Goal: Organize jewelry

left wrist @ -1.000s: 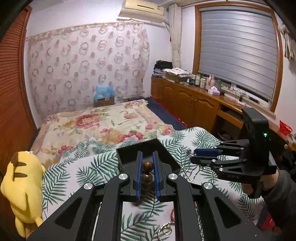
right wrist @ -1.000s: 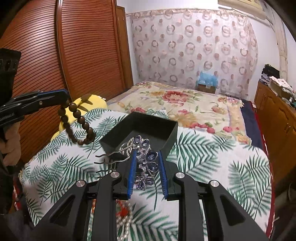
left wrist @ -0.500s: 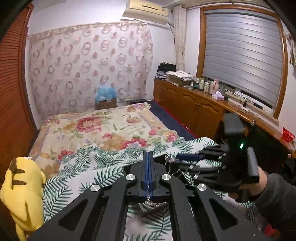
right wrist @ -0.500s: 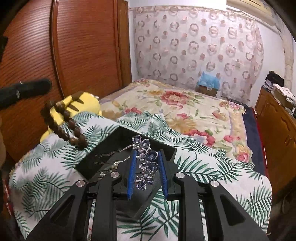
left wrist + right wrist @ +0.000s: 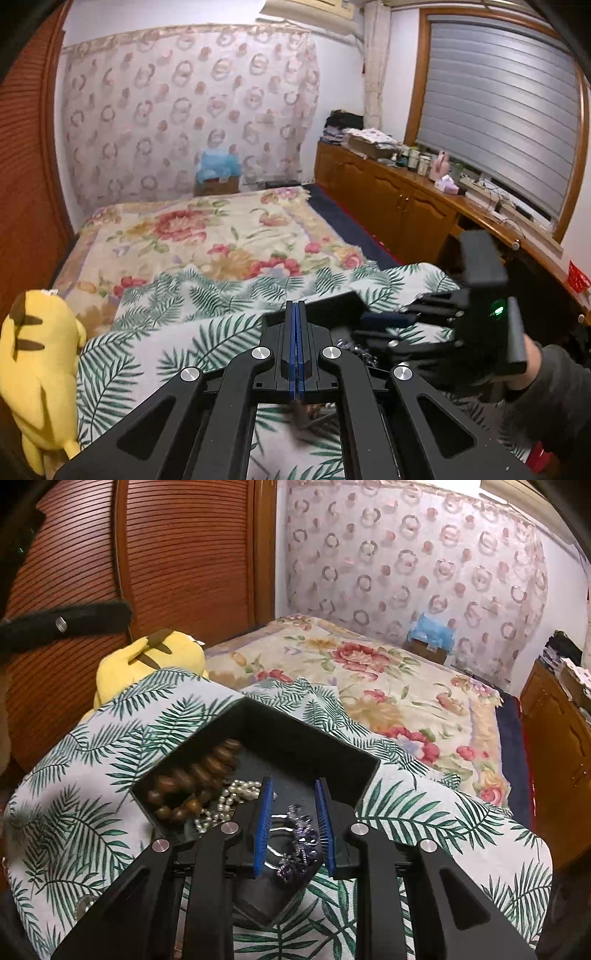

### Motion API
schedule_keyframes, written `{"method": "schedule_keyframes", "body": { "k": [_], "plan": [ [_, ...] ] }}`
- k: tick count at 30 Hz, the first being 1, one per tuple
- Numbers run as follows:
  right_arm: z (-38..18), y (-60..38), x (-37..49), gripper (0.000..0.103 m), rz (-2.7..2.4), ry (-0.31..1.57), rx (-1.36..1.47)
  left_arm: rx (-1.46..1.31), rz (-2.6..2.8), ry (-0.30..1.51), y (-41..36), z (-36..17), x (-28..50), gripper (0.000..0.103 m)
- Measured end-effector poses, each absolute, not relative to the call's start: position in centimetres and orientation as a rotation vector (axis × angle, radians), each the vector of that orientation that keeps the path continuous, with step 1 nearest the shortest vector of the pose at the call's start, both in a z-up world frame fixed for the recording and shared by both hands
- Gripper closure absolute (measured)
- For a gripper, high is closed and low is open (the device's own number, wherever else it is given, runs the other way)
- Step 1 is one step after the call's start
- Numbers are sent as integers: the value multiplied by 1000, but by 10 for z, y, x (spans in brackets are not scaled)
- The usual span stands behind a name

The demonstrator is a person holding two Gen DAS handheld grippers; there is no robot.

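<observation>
My left tongs (image 5: 297,314) were clamped fully together with nothing between the blue pads, having just finished closing, and they hovered over the leaf-print cloth (image 5: 177,347) beside the black box (image 5: 332,301). My right tongs (image 5: 293,827) were partly closed around the purple hair comb (image 5: 299,843), which sat between the pads just above the near corner of the black box (image 5: 295,746). I honestly couldn't tell if the pads were actually pressing on it, since there looked to be a bit of a gap on each side.

Inside the box, the wooden bead bracelet (image 5: 192,779) lay piled against the left wall, with the pearl string (image 5: 225,801) right next to it, touching the beads. The yellow plush toy (image 5: 147,657) sat at the far left edge of the cloth, well apart from the box.
</observation>
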State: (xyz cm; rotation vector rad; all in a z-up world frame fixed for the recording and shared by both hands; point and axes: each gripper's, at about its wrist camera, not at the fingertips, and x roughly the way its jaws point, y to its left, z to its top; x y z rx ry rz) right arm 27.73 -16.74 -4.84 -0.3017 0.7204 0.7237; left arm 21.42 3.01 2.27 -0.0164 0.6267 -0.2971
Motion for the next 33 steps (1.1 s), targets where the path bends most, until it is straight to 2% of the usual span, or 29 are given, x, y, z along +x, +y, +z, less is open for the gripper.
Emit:
{"method": "schedule_keyframes", "body": {
  "k": [14,33],
  "plan": [
    [-37,-201,233,78,692,688,-223,-38,-294,674,35,-11,180,103],
    [-75,-240,141,78,668,765,-179,-5,-359,740,2,-55,110,103]
  ]
}}
